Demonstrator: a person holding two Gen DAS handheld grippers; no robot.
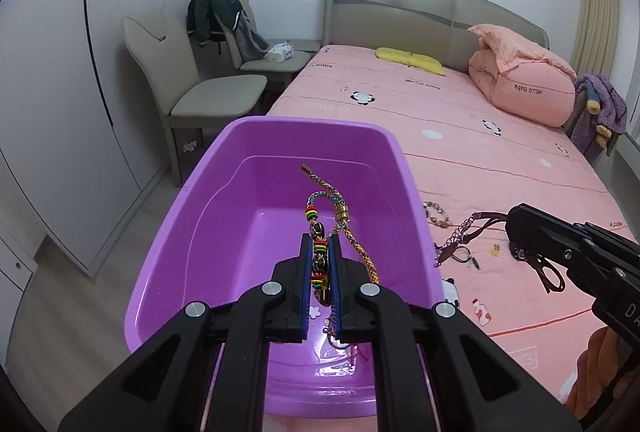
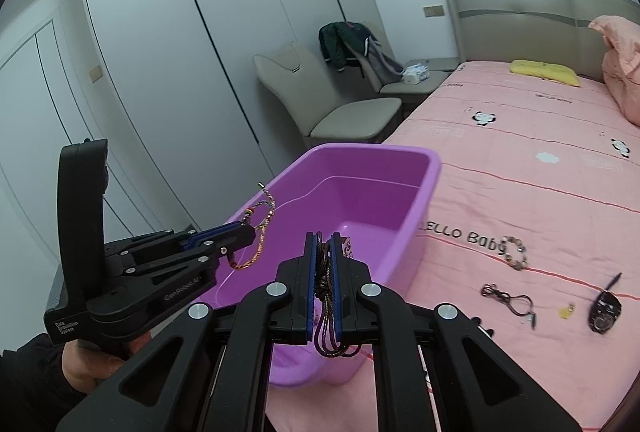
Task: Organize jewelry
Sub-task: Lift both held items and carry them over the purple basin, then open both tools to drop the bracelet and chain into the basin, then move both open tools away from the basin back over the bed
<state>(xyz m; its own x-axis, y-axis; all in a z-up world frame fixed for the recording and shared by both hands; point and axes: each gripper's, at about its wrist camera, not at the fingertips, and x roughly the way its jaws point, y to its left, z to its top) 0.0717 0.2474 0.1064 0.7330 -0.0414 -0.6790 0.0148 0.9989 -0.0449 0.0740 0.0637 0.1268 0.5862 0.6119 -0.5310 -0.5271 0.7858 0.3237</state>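
My left gripper (image 1: 320, 238) is shut on a rainbow braided bracelet (image 1: 318, 212) with dark beads and a gold clasp, held above the inside of the purple plastic tub (image 1: 304, 124). In the right wrist view the same left gripper (image 2: 250, 232) hovers over the tub's near left rim (image 2: 368, 150), the bracelet (image 2: 262, 216) dangling from it. My right gripper (image 2: 324, 240) is shut on a bundle of brown cords (image 2: 326, 280) with a thin chain, near the tub's right wall. In the left wrist view the right gripper (image 1: 514, 228) holds the cords (image 1: 480, 218) above the bed.
On the pink bedsheet (image 2: 520, 172) lie a beaded bracelet (image 2: 514, 252), a black cord (image 2: 508, 300), a small yellow charm (image 2: 567, 310) and a dark watch (image 2: 604, 308). Two beige chairs (image 1: 208, 88) and wardrobes stand left; a folded pink quilt (image 1: 524, 76) sits by the headboard.
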